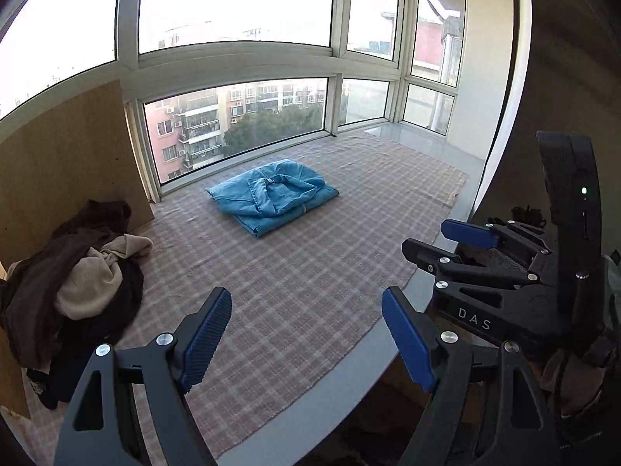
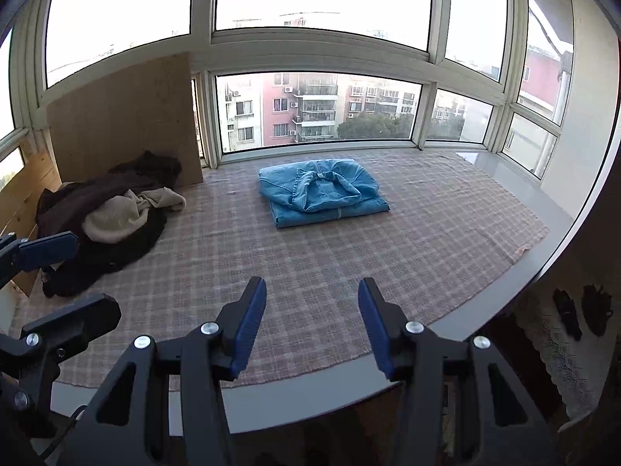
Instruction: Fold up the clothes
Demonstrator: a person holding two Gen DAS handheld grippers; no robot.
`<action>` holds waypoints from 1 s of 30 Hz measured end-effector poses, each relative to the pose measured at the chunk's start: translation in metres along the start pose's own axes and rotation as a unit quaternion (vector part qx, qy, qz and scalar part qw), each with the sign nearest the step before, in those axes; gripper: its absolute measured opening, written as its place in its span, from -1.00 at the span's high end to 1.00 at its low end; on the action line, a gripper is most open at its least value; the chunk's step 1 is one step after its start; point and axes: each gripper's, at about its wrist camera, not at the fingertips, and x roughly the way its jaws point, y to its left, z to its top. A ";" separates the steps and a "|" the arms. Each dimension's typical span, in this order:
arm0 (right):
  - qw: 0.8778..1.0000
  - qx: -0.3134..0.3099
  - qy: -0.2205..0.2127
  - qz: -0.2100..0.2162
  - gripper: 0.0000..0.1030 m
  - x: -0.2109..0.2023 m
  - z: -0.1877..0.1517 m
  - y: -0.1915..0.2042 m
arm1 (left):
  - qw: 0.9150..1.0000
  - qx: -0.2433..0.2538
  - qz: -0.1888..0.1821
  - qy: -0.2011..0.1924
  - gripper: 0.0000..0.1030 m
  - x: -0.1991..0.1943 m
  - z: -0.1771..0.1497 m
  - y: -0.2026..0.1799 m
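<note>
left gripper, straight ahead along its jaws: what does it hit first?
Probably the checked cloth: the left gripper, empty, points down at bare cloth short of the folded denim garment. Depth is unclear.

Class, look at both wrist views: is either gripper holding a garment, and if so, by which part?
Nothing is held. The left gripper and right gripper both stand open over the checked cloth, well short of the folded denim garment.

A blue denim garment lies folded into a neat rectangle (collar uppermost) near the window, well apart from a rumpled heap of dark and cream clothes at the left.
</note>
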 end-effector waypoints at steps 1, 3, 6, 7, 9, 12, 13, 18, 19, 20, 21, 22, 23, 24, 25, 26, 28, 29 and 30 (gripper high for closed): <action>1.000 0.001 0.000 0.000 0.05 0.000 0.000 -0.001 | 1.000 0.001 0.001 0.001 -0.53 0.000 0.000 -0.001; 1.000 0.004 0.003 0.001 0.05 0.003 -0.001 -0.004 | 1.000 0.002 0.001 0.003 -0.53 0.001 0.000 -0.002; 1.000 0.007 0.009 0.005 0.05 0.006 -0.002 -0.007 | 1.000 0.001 -0.001 0.006 -0.53 0.002 0.001 -0.002; 1.000 0.007 0.009 0.005 0.05 0.007 -0.002 -0.007 | 1.000 -0.001 -0.003 0.007 -0.53 0.002 0.001 -0.002; 1.000 0.007 0.009 0.005 0.05 0.007 -0.002 -0.009 | 1.000 -0.002 -0.003 0.008 -0.53 0.003 0.001 -0.002; 1.000 0.005 0.009 0.004 0.05 0.008 -0.002 -0.009 | 1.000 0.009 0.007 0.006 -0.53 0.003 0.001 -0.006; 1.000 0.005 0.010 0.004 0.05 0.008 -0.001 -0.010 | 1.000 0.012 0.010 0.005 -0.53 0.003 0.001 -0.007; 1.000 0.006 0.014 0.004 0.05 0.009 -0.002 -0.011 | 1.000 0.018 0.012 0.001 -0.53 0.001 0.002 -0.010; 1.000 0.005 0.014 0.003 0.05 0.009 -0.002 -0.011 | 1.000 0.016 0.011 0.001 -0.53 0.002 0.003 -0.010; 1.000 0.005 0.014 0.003 0.05 0.009 -0.002 -0.011 | 1.000 0.014 0.010 0.001 -0.53 0.002 0.003 -0.009; 1.000 0.004 0.014 0.002 0.05 0.008 -0.002 -0.011 | 1.000 0.012 0.010 0.002 -0.53 0.002 0.003 -0.008; 1.000 0.003 0.014 0.001 0.05 0.008 -0.002 -0.011 | 1.000 0.009 0.009 0.002 -0.53 0.002 0.003 -0.008; 1.000 0.003 0.015 0.001 0.05 0.008 -0.003 -0.011 | 1.000 0.007 0.007 0.002 -0.53 0.002 0.003 -0.007; 1.000 0.003 0.016 0.001 0.05 0.008 -0.003 -0.011 | 1.000 0.005 0.005 0.002 -0.53 0.002 0.002 -0.007; 1.000 0.002 0.016 0.001 0.05 0.008 -0.004 -0.011 | 1.000 0.004 0.003 0.002 -0.53 0.003 0.002 -0.006; 1.000 0.002 0.017 0.002 0.05 0.009 -0.004 -0.012 | 1.000 0.003 0.003 0.002 -0.53 0.003 0.002 -0.006; 1.000 0.001 0.018 0.002 0.05 0.010 -0.004 -0.012 | 1.000 0.006 0.003 0.003 -0.53 0.003 0.002 -0.008; 1.000 0.000 0.019 0.002 0.05 0.010 -0.003 -0.013 | 1.000 0.008 0.003 0.003 -0.53 0.003 0.002 -0.008; 1.000 0.000 0.019 0.002 0.05 0.011 -0.004 -0.013 | 1.000 0.009 0.003 0.003 -0.53 0.004 0.002 -0.009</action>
